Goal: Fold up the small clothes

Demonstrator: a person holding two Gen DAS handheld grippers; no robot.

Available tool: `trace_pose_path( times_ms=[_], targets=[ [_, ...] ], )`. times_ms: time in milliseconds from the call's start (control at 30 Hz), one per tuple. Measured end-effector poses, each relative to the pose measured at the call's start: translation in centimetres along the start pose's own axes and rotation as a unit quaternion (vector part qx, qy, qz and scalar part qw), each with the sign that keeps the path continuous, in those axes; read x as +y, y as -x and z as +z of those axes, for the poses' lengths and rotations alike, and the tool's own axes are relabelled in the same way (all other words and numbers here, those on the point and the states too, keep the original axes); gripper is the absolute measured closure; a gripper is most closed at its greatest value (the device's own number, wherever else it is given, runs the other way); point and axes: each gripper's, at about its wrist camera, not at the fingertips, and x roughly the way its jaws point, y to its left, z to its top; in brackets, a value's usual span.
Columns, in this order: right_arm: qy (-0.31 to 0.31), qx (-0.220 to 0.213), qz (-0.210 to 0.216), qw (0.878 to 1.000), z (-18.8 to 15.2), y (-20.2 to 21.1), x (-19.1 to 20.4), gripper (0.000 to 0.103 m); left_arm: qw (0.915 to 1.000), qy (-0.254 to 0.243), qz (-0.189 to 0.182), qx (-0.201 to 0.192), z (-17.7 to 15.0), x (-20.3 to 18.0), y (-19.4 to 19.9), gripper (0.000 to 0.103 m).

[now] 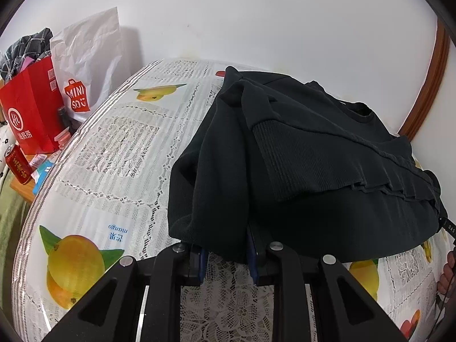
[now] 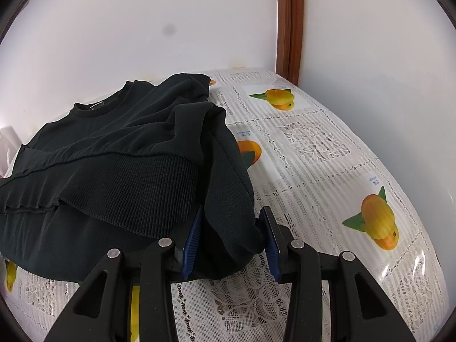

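On the tabletop (image 1: 119, 154), ahead of both tools: a black sweatshirt (image 1: 299, 148) lies partly folded on a lace-and-mango-print cover, collar toward the wall.
Left tool (image 1: 228, 252): clamped on a fold of the sweatshirt's near edge, blue pads half hidden under the cloth.
Right tool (image 2: 230, 242): clamped on a thicker bunch of the sweatshirt, cloth filling the gap between its blue pads.
Sweatshirt's hem: the ribbed band (image 2: 136, 191) is doubled back over the body, just beyond the right tool's left finger.
Far left of the left tool: a red paper bag (image 1: 31, 114), a white Miniso bag (image 1: 85, 59) and a red can (image 1: 17, 165), off the tabletop's edge.
Beyond the right tool: a brown wooden frame (image 2: 289, 22) against the white wall.
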Motion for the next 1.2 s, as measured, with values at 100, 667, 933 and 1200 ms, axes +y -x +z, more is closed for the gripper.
trace_pose_path(
  times_ms=[100, 667, 933, 1200],
  targets=[
    [0.008, -0.002, -0.006, 1.000, 0.0, 0.1, 0.3, 0.066, 1.0000, 0.001, -0.001, 0.000, 0.0, 0.0, 0.0, 0.080],
    [-0.010, -0.029, 0.032, 0.999, -0.4, 1.6, -0.6, 0.085, 0.9992, 0.033, -0.022, 0.006, -0.4, 0.1, 0.9, 0.091],
    [-0.065, -0.013, 0.093, 0.993, -2.9, 4.3, -3.9, 0.085, 0.9988, 0.010, -0.036, 0.031, -2.6, 0.3, 4.3, 0.091],
    [-0.008, -0.013, 0.070, 0.997, -6.5, 9.1, -5.1, 0.086, 0.9972, -0.029, -0.052, 0.046, -7.6, 0.1, 8.9, 0.091]
  ],
)
